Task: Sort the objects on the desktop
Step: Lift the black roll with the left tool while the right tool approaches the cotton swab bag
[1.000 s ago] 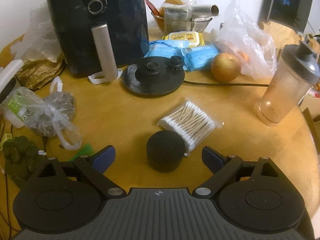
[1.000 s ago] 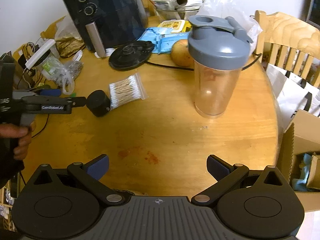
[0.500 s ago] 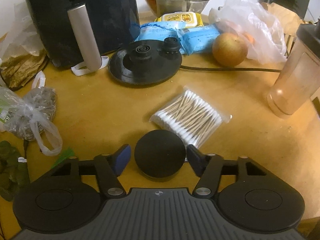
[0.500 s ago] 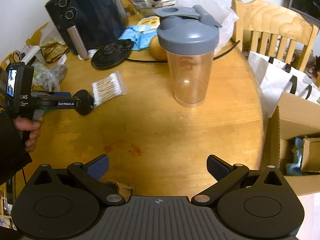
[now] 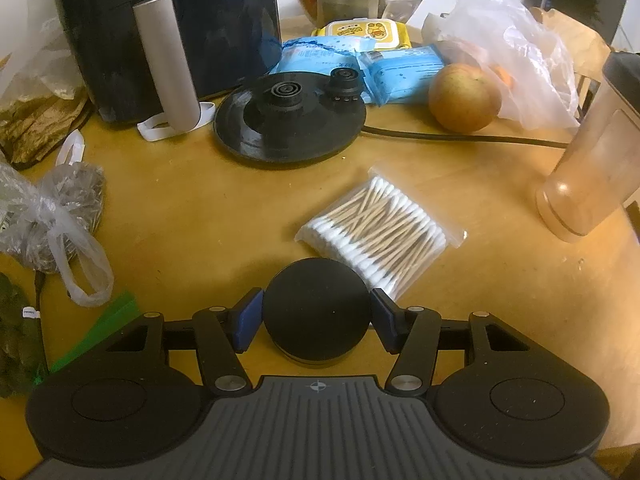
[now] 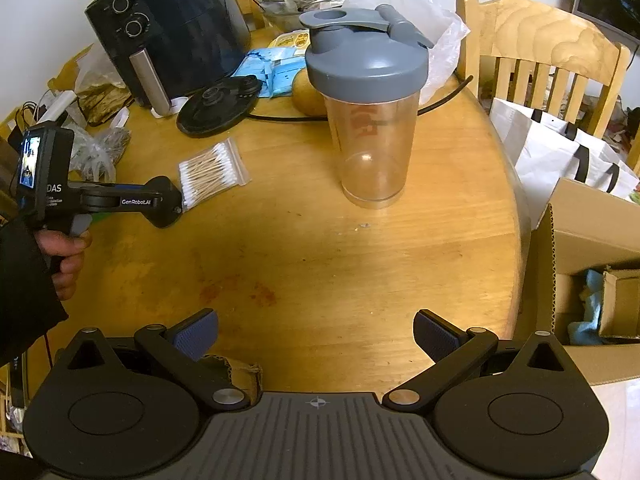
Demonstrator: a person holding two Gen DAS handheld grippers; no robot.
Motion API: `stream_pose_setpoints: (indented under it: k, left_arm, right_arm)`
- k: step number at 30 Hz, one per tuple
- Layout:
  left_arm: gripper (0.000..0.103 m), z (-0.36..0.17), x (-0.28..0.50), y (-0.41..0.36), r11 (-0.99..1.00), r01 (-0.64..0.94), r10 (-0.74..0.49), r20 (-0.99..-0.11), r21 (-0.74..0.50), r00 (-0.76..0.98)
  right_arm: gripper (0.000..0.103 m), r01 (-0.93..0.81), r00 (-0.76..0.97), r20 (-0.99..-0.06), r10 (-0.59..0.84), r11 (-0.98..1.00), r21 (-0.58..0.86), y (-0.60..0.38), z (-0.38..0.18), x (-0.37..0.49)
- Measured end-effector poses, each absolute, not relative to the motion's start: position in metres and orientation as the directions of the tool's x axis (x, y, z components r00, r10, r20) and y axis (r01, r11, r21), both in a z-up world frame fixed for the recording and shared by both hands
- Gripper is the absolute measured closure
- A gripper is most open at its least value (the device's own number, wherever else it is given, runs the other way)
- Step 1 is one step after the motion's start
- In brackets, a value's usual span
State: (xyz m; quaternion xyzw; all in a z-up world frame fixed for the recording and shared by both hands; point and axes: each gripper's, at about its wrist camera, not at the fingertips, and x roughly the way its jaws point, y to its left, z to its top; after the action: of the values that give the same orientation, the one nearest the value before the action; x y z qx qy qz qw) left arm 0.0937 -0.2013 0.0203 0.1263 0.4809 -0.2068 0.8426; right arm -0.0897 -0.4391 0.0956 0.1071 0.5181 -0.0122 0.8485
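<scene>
- Two grippers show: the left gripper (image 5: 316,316) has its blue pads pressed against either side of a round black container (image 5: 316,310), pinching it just above the wooden table (image 5: 200,216).
- From the right wrist view, the right gripper (image 6: 316,334) hangs over bare wood at the near table edge with its jaws spread wide and nothing between them.
- Just beyond the black container, touching its far right rim as seen from the left wrist, lies a clear bag of cotton swabs (image 5: 380,232).
- To the left sit a knotted plastic bag (image 5: 52,220) of dark contents and a green strip (image 5: 96,330) near the table edge.
- A shaker bottle (image 6: 366,108) with a grey lid stands upright right of the swabs, well apart from them.
- Farther back, a black kettle base (image 5: 290,118) rests flat, its cord (image 5: 460,138) running right past an apple (image 5: 464,98).
- Behind those stand a dark air fryer (image 5: 180,32), blue wipe packs (image 5: 360,64) and a crumpled clear bag (image 5: 516,60).
- At the far edge a glass bowl (image 5: 352,0) holds packets.
- Beyond the table, the right wrist view shows a wooden chair (image 6: 544,60) and a cardboard box (image 6: 592,276).
</scene>
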Motion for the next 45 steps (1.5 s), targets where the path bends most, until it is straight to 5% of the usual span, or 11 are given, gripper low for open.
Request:
stream_pose_setpoints:
  k: [21,45]
  left_arm:
    - [0.047,0.073,0.016,-0.108,0.912,0.318,-0.402,-0.714,-0.258,0.574]
    - [0.047,0.042,-0.068,-0.010,0.878,0.113,-0.407,-0.602,-0.465,0.687]
  right_arm:
    - [0.000,-0.013,0.499,-0.862,0.090,0.995,0.097,-0.407,0.110,-0.091]
    - [0.000,-0.272,0.505,-0.850,0.151,0.962,0.009,-0.336,0.094,-0.047]
